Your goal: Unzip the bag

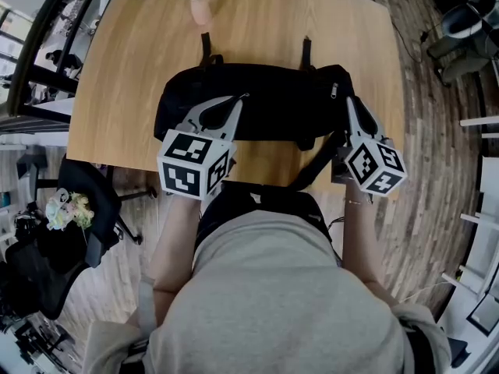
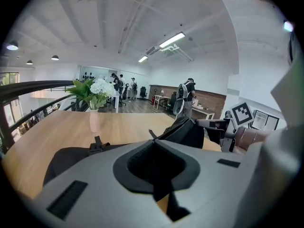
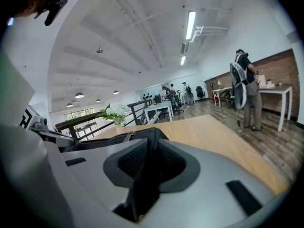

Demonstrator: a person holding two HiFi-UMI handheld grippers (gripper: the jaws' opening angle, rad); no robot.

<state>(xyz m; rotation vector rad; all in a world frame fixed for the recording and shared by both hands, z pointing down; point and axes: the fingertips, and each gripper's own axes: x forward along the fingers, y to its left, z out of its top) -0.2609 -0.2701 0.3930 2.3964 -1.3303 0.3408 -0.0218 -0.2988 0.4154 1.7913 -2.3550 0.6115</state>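
Note:
A black bag (image 1: 273,100) lies across the wooden table (image 1: 117,76), its straps pointing away from me. My left gripper (image 1: 238,101) is over the bag's top near the middle. Its jaws are shut on a thin dark zip tab (image 2: 151,133) that sticks out at the fingertips. My right gripper (image 1: 349,104) is at the bag's right end, shut on the black fabric there, which fills the gap between its pads (image 3: 137,160). A metal zip pull (image 1: 334,90) lies just left of that grip and shows in the right gripper view (image 3: 128,136). That bag end (image 2: 187,132) stands raised.
A pink vase of white flowers (image 1: 199,6) stands at the table's far edge behind the bag. A black office chair (image 1: 78,201) is on the floor to my left. A person with a backpack (image 3: 244,89) stands far off in the room.

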